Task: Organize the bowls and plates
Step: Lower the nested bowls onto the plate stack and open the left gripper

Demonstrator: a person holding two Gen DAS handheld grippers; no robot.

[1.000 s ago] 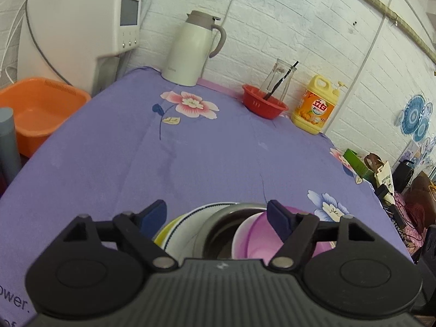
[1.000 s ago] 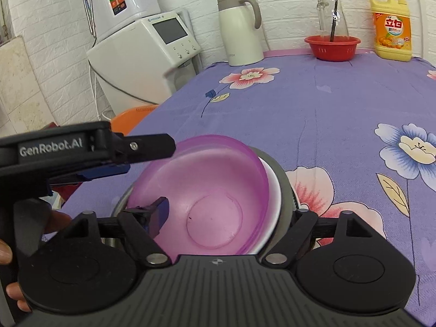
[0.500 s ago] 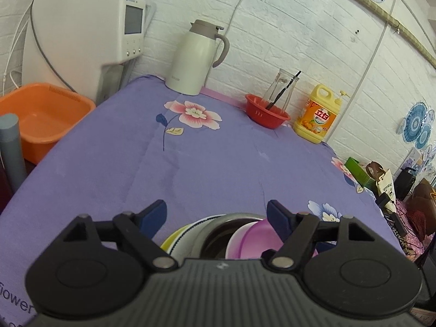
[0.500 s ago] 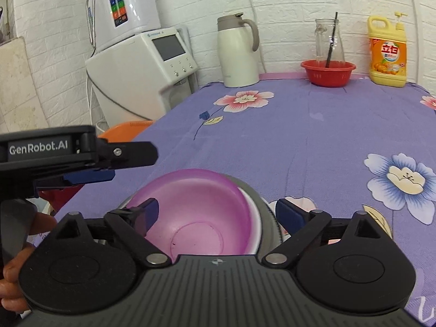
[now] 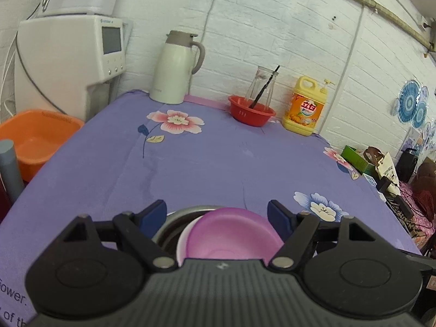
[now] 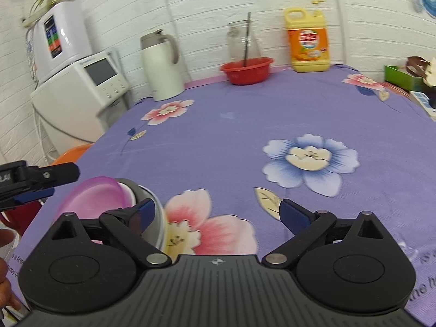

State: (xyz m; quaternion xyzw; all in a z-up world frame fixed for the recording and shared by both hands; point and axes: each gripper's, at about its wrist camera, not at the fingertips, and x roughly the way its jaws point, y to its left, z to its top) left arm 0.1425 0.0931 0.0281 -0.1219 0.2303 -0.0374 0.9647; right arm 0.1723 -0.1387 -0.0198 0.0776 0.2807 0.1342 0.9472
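I had the stack of dishes at the near edge of the purple flower-printed tablecloth [image 5: 218,158]: one translucent pink plastic bowl [image 5: 231,234] sitting mouth-up in one white bowl [image 5: 182,245], and that in one round stainless-steel basin [image 5: 174,223]. The pink bowl leaned a little, its rim tipped up on one side; being round, it had no long axis I could name. I could not tell whether more dishes lay under the basin.

My left gripper [image 5: 217,214] hung over the stack with its two blue-padded fingers spread wide either side of the pink bowl, touching nothing that I could see. My right gripper [image 6: 217,212] stood just beside the stack, over a pink printed flower, also spread wide with only cloth between its pads; its left finger sat in front of the steel basin's wall. From the right wrist camera, the left tool's black finger reached in above the pink bowl.

Nothing stood on the open cloth beyond the stack. Along the white brick wall at the far edge I counted one cream thermos jug with a grey lid [image 5: 177,68], one red plastic basket-bowl [image 5: 252,111] holding one clear glass jar [image 5: 263,84] with a dark stick in it, and one yellow detergent bottle [image 5: 305,109]. Off the table's left side were one white countertop appliance [image 5: 70,62] and one orange plastic basin [image 5: 35,139].
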